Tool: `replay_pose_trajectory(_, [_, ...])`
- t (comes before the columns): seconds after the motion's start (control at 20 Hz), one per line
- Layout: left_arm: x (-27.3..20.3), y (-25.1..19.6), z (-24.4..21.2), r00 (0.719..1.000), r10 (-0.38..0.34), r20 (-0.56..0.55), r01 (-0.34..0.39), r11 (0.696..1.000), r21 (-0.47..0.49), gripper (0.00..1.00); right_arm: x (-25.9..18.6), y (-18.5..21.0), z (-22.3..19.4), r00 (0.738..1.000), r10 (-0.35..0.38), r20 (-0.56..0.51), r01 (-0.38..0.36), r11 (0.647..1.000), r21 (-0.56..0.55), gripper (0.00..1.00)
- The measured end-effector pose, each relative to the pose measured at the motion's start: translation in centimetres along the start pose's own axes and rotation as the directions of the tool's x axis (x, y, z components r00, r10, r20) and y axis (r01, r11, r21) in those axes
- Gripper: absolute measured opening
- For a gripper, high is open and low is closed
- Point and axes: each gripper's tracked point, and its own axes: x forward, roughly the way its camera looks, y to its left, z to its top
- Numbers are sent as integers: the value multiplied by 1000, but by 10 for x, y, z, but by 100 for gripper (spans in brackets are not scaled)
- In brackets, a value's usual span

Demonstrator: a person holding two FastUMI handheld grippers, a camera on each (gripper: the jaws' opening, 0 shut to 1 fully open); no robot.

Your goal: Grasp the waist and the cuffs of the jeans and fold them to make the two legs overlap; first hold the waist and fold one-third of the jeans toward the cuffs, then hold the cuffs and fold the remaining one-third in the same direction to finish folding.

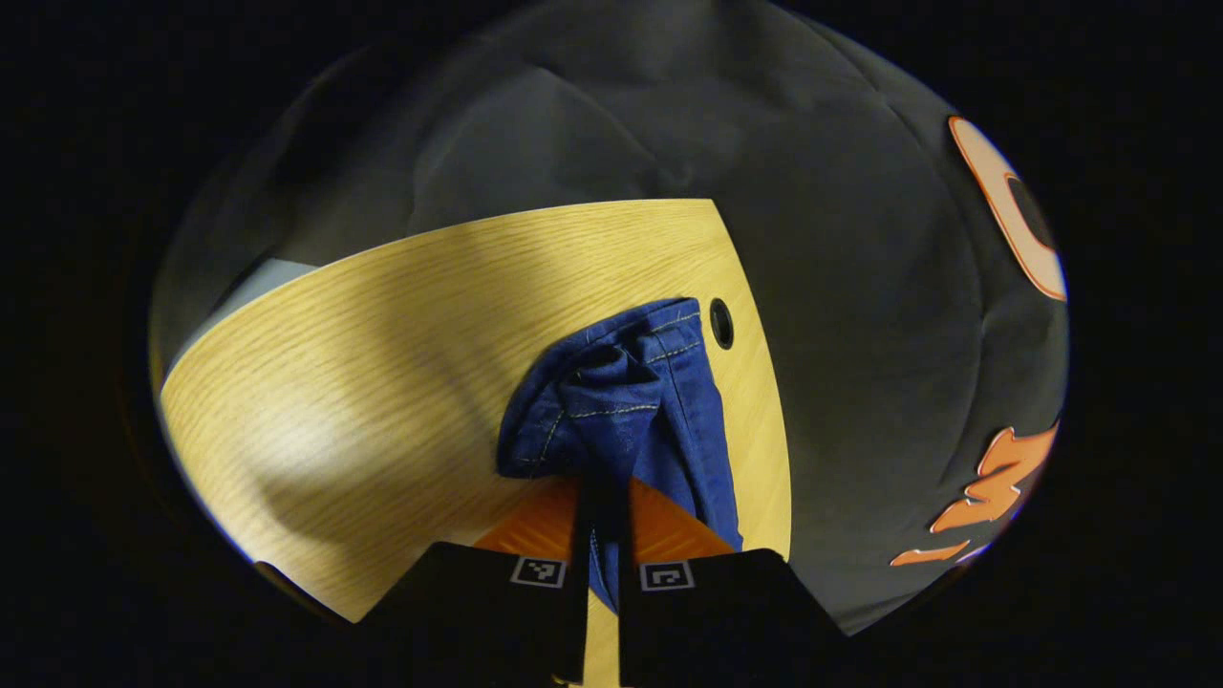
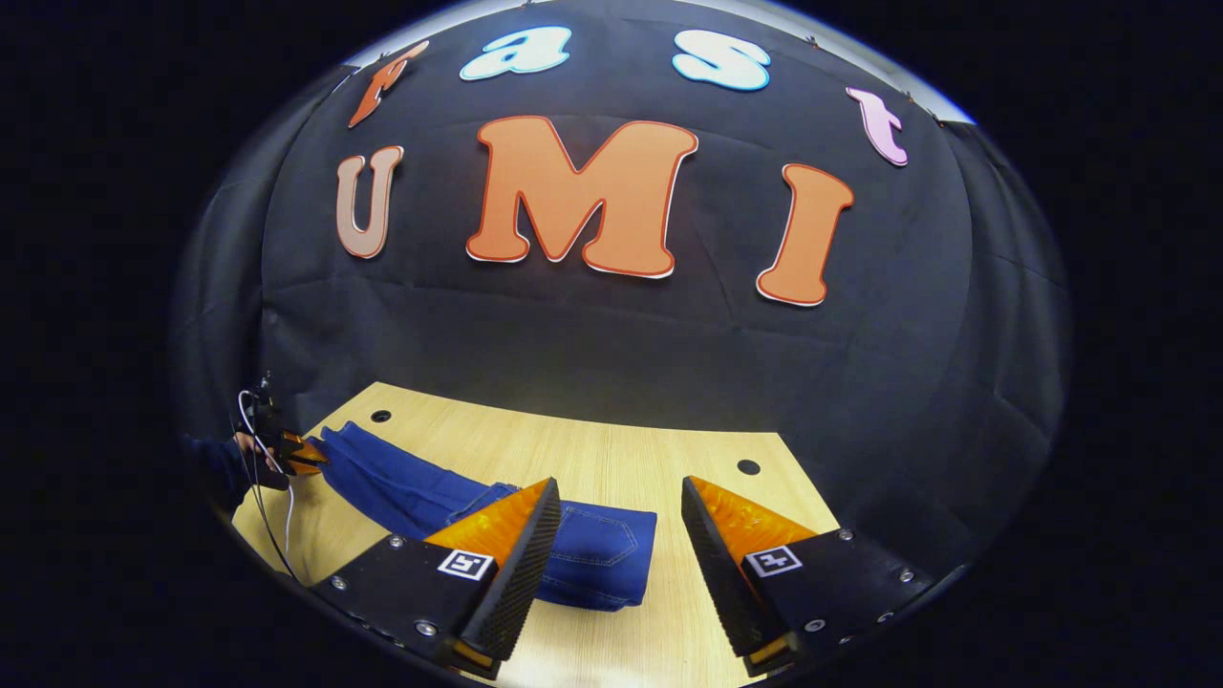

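Note:
Blue jeans (image 2: 401, 487) lie stretched across the wooden table (image 2: 611, 449), their near end (image 2: 602, 554) folded over with a back pocket showing. My right gripper (image 2: 619, 483) hovers open just above that folded end, nothing between its fingers. At the far left of the right gripper view, a hand (image 2: 250, 447) holds my left gripper (image 2: 301, 454) at the jeans' other end. In the left gripper view my left gripper (image 1: 604, 487) is shut on the bunched cuff end of the jeans (image 1: 621, 401), with denim pinched between both fingers just above the table (image 1: 363, 363).
The table has a round cable hole (image 1: 721, 323) beside the cuffs and two more (image 2: 380, 416) (image 2: 748, 467) near its far corners. Black cloth wall stands right behind the table's far edge. A white cable (image 2: 287, 516) hangs from the left gripper.

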Motion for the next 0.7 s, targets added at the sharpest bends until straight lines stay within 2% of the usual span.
replay_pose_trajectory(0.05, [-19, 2, 2, 1000, 1, 17, -2, 999, 35, 4, 0, -3, -2, 1000, -1, -5, 1, 1000, -6, 81])
replay_pose_trajectory(0.15, [-16, -10, 2, 999, -10, 46, 5, 995, 104, 4, 4, -5, -5, 1000, 2, -14, -2, 1000, -6, 81])
replay_pose_trajectory(0.35, [-62, -67, 1, 986, -115, 117, 91, 977, 194, 4, 12, -9, 0, 1000, 26, -2, -26, 1000, -8, 81])
replay_pose_trajectory(0.5, [-100, -116, -14, 973, -185, 139, 136, 944, 302, 4, 24, -13, 7, 999, 50, 20, -50, 999, 14, 81])
replay_pose_trajectory(0.7, [-126, -183, -57, 963, -233, 135, 149, 878, 455, 4, 33, -22, 17, 996, 69, 53, -70, 997, 24, 81])
